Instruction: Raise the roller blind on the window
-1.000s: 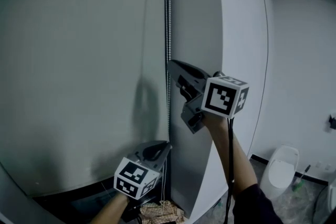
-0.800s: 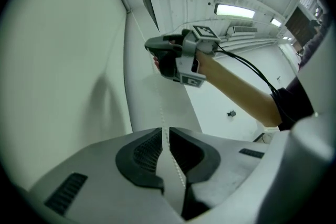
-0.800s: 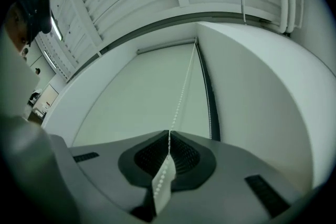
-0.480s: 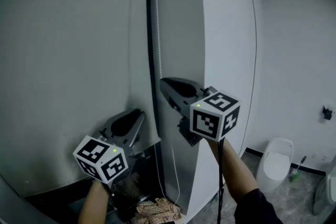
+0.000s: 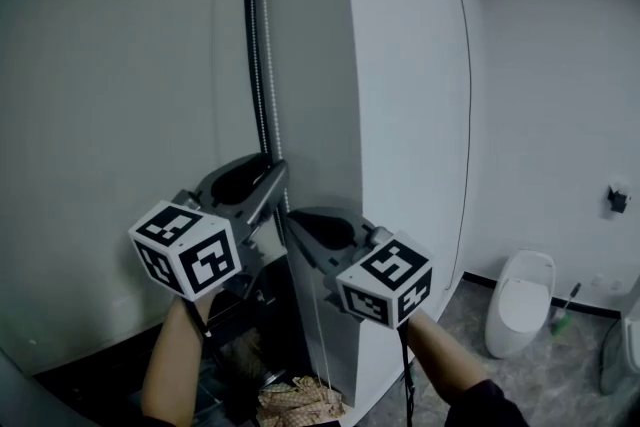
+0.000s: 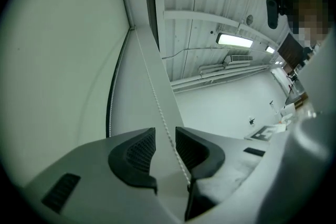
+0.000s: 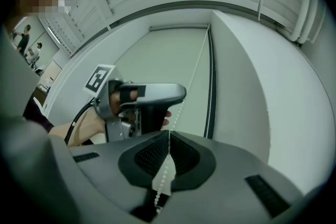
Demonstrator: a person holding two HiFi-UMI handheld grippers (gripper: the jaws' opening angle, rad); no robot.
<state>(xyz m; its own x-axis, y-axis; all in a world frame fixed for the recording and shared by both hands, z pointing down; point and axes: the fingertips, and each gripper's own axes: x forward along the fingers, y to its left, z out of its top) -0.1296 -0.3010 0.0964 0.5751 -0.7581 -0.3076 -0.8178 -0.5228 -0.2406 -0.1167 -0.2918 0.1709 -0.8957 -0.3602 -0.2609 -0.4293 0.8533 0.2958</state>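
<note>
Right tool [image 7: 169,134]: jaws pressed together, pinching the bead chain [image 7: 195,65]. In the right gripper view the chain leaves the pad tips, runs straight up along the blind's edge, and a short length of it shows below the pads.

Left tool [image 6: 165,136]: jaws spread, nothing clamped. The chain runs through the gap between the pads, closer to the right pad [image 6: 195,150] than to the left one. I can't tell whether it touches that pad low down.

In the head view both tools sit at the chain, which hangs in the dark slot between the roller blind [image 5: 120,75] and the wall pier [image 5: 400,85]. The left tool is the higher one, up and to the left, with its tips at the chain. The right tool is just below it, tips pointing up and left into the same line. They are near each other, and I see no contact between them.

The blind fabric fills the left of the head view, with its bottom edge low, about level with my forearms. A toilet [image 5: 520,300] stands well off to the right on the floor.
</note>
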